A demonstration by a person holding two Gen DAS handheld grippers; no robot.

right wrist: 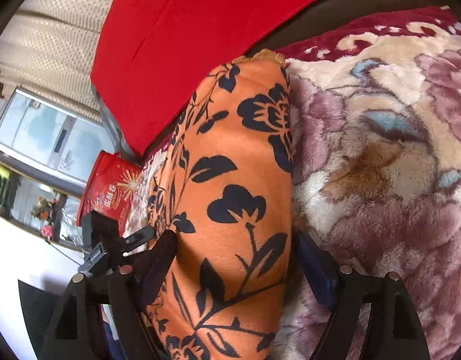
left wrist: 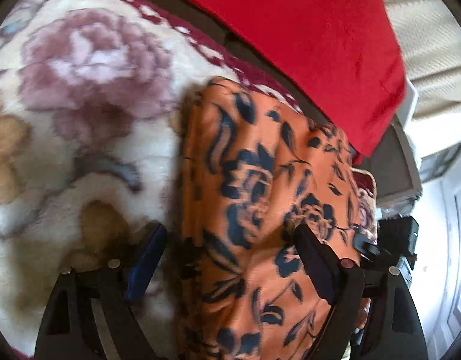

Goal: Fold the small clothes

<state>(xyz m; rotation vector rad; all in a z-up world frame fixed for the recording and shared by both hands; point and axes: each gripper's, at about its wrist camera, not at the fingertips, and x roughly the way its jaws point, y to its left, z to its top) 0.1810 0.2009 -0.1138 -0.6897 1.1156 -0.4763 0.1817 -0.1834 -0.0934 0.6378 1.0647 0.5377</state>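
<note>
Both grippers wide apart over the orange floral garment (left wrist: 260,198) on the plush flower-print blanket (left wrist: 80,90).

Left gripper (left wrist: 230,240): jaws spread wide, one finger on the blanket, the other over the cloth; gripping nothing. Right gripper (right wrist: 233,249): jaws equally apart, straddling the folded garment (right wrist: 236,180), fingers beside its edges, contact unclear in the blur. Red cushion (right wrist: 185,36) lay behind, touching the garment's far end. Red packet (right wrist: 110,189) at left carried gold script, not legible.
</note>
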